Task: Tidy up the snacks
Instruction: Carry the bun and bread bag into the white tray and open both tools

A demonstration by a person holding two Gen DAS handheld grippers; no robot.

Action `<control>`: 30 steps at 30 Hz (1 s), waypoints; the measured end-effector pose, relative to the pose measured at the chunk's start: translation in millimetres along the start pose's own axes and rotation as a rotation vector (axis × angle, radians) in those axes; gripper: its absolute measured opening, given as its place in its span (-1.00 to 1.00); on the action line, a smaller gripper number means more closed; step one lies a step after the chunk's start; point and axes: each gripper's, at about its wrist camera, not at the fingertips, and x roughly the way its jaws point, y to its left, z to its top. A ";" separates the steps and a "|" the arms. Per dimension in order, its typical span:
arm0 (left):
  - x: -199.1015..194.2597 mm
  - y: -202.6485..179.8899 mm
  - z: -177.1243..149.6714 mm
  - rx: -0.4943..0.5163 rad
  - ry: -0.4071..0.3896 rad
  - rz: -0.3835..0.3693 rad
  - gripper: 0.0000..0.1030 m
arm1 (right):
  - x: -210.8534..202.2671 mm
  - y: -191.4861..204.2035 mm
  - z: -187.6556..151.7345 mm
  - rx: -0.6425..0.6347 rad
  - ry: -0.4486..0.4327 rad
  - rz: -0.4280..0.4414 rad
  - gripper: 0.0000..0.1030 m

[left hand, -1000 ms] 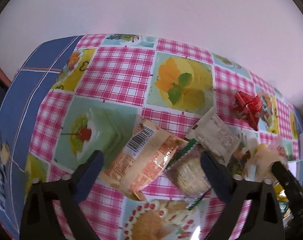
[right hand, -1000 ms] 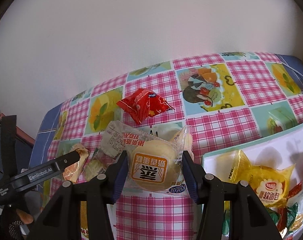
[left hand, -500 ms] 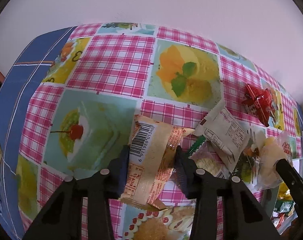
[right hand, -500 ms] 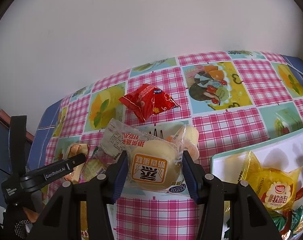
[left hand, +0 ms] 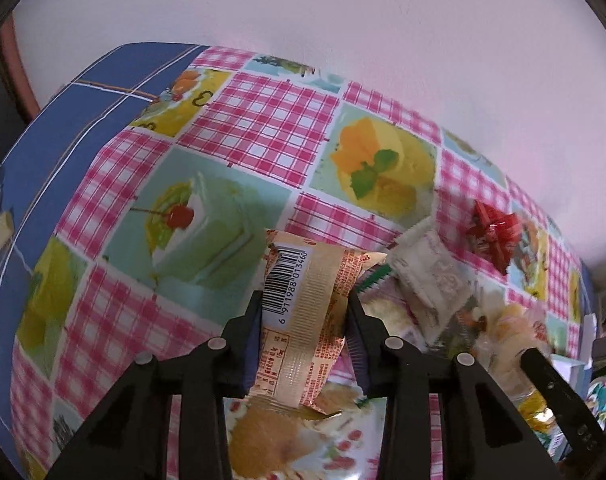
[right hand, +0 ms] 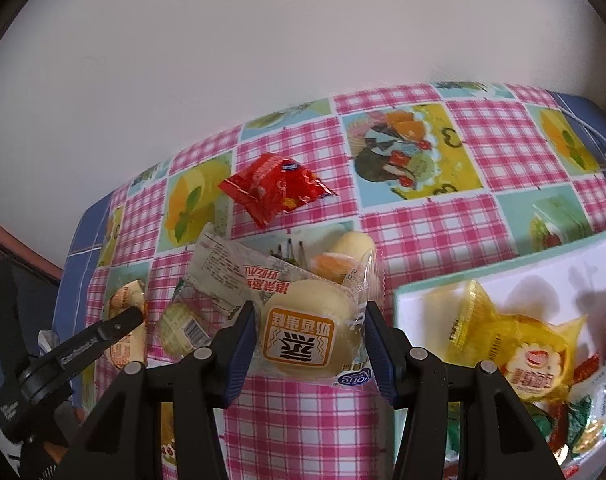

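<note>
on a pink gingham tablecloth (left hand: 271,128) against a plain pale wall (left hand: 343,20), the left gripper (left hand: 303,316) clamps an orange barcode packet (left hand: 307,308) and the right gripper (right hand: 309,340) pinches a clear-wrapped bun (right hand: 303,328) beside the white tray (right hand: 543,276).

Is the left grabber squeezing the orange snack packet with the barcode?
Touching. In the left wrist view, both pads of the left gripper press the sides of the orange barcode packet.
</note>
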 end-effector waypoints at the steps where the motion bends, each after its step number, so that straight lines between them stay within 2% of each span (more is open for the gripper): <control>1: -5.3 -1.2 -3.7 -0.009 -0.009 -0.005 -0.24 | -2.2 -2.6 0.1 0.007 0.004 0.007 0.06; 10: -33.3 -44.2 -23.8 -0.012 -0.037 -0.094 -0.24 | -33.8 -17.0 3.1 0.048 0.010 0.100 0.05; 16: -47.8 -70.2 -36.8 -0.002 -0.053 -0.132 -0.24 | -63.8 -34.1 10.1 0.056 -0.043 0.091 0.05; 18: -50.2 -82.3 -41.5 0.017 -0.053 -0.147 -0.24 | -69.2 -44.2 12.9 0.062 -0.052 0.066 0.06; 22: -47.5 -116.2 -51.4 0.087 -0.044 -0.175 -0.24 | -74.3 -76.1 16.3 0.088 -0.059 -0.051 0.06; 25: -40.8 -141.1 -59.7 0.139 -0.033 -0.193 -0.24 | -75.9 -111.6 19.6 0.151 -0.054 -0.075 0.05; 30: -24.1 -178.2 -73.6 0.245 -0.032 -0.165 -0.24 | -82.6 -157.6 22.1 0.225 -0.057 -0.123 0.05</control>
